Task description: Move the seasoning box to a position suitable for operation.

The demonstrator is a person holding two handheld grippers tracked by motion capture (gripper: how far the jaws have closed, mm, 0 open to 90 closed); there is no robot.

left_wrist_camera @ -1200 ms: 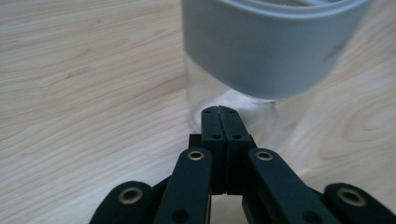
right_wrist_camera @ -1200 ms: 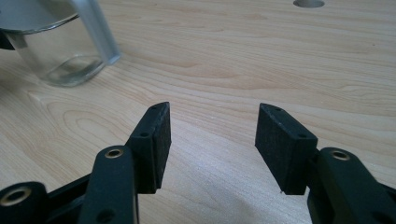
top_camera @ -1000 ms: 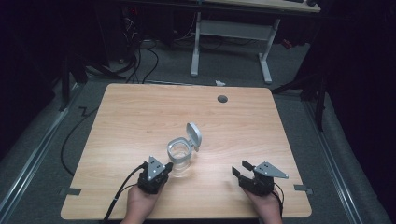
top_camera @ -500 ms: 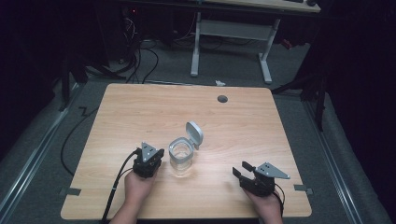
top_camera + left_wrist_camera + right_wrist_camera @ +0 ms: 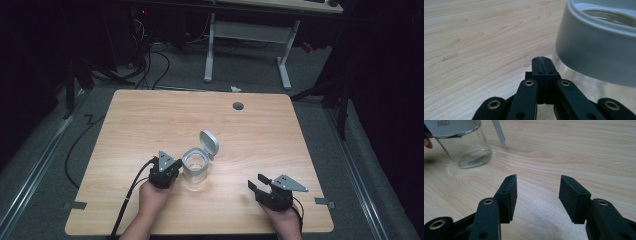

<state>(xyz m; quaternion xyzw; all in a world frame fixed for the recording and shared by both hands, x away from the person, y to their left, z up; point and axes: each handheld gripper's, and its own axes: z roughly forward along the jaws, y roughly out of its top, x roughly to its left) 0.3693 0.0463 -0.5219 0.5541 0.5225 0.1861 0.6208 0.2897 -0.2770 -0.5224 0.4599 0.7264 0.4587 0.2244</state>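
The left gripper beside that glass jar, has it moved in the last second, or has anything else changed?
Yes. The left gripper drew back slightly from the glass jar half a second ago, then came in again; now it sits beside the jar's left, its jaws shut on nothing. The jar stayed in place, its hinged lid open. The right gripper stayed put near the table's front edge, jaws open.

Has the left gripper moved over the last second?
Yes. The left gripper has shifted toward the table's far edge, from beside the jar's near side to its left side.
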